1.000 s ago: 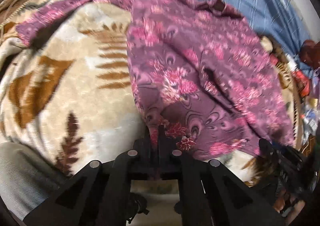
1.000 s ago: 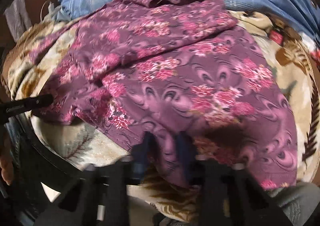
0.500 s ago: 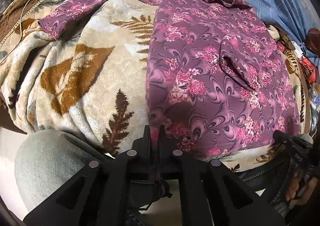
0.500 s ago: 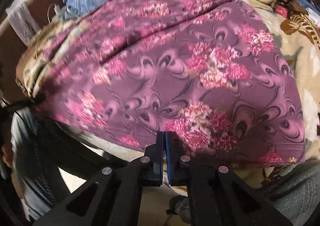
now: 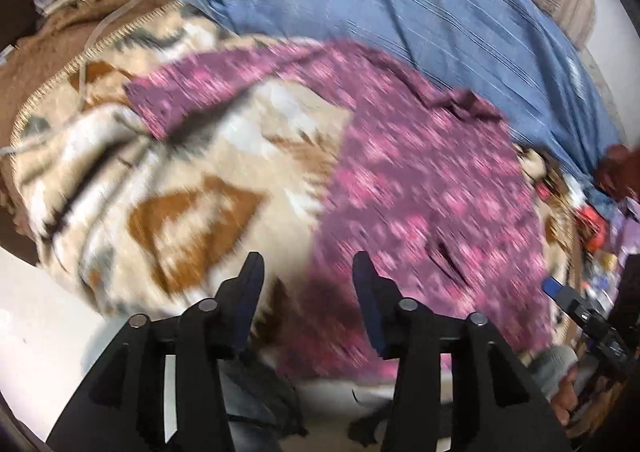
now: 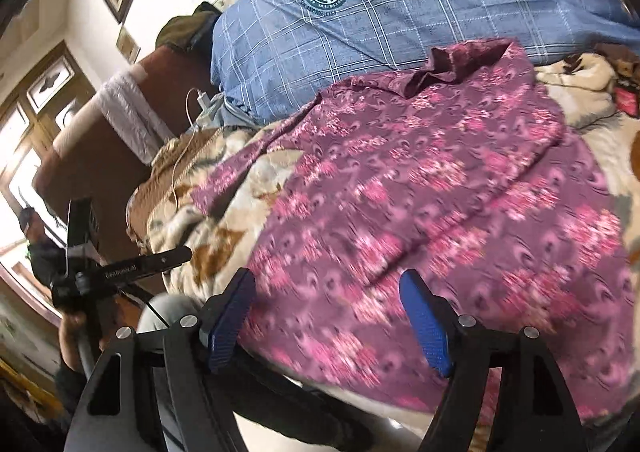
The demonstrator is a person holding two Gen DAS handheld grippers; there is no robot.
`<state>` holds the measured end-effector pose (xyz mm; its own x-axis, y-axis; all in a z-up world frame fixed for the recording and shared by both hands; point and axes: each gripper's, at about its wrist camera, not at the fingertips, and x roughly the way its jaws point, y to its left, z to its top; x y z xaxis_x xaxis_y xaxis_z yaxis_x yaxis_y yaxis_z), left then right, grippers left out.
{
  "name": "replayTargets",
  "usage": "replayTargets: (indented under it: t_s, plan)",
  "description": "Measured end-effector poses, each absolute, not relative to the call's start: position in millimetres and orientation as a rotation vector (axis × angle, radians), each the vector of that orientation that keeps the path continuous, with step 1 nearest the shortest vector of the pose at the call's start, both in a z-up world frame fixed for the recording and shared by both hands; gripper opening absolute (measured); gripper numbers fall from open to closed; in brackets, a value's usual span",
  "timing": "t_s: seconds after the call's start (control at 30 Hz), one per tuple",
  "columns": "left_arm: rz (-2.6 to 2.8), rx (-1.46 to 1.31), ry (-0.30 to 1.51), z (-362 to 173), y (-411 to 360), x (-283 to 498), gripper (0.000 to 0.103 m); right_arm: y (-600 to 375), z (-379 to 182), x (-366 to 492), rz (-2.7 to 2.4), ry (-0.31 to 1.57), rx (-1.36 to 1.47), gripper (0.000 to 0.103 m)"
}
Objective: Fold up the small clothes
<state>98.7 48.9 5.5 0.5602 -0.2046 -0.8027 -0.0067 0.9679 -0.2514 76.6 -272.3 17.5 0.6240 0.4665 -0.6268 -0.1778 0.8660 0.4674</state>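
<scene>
Between the fingers of the right gripper (image 6: pixel 326 316): nothing held. Jaws have just been opening and now stand spread wide, blue pads clear of the cloth, with the near hem of the shirt (image 6: pixel 440 212) seen past the gap. Left gripper (image 5: pixel 306 292) the same, jaws just opened, moderately apart, empty; the shirt's left edge shows beyond them, meeting blanket (image 5: pixel 192 188).

Shirt: purple with pink flowers, spread flat on the cream-and-brown leaf-pattern blanket, collar at the far end, one sleeve stretched out to the left. Left view is motion-blurred.

Behind the collar, a blue checked pillow (image 6: pixel 400 12) with a round teal-and-white crest; lettering rings the crest, too small to read. White cable (image 6: pixel 188 148) trails over the blanket's far-left corner.

Writing: the left gripper's arm, seen at the left of the right view, carries small white print, not legible with certainty. A hand (image 6: pixel 74 336) grips its handle.
</scene>
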Motion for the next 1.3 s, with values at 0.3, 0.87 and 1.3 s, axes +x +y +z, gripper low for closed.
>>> replayTargets:
  t_s: [0.3, 0.87, 1.3]
  plan:
    - [-0.049, -0.624, 1.005, -27, 125, 176, 0.05, -225, 27, 141, 0.449, 0.842, 0.432, 0.078]
    - [0.069, -1.292, 0.863, -116, 228, 218, 0.048, -101, -6, 249, 0.615, 0.991, 0.435, 0.078]
    - [-0.248, -1.185, 0.544, -45, 202, 196, 0.007, -81, -33, 330, 0.692, 1.111, 0.761, 0.078]
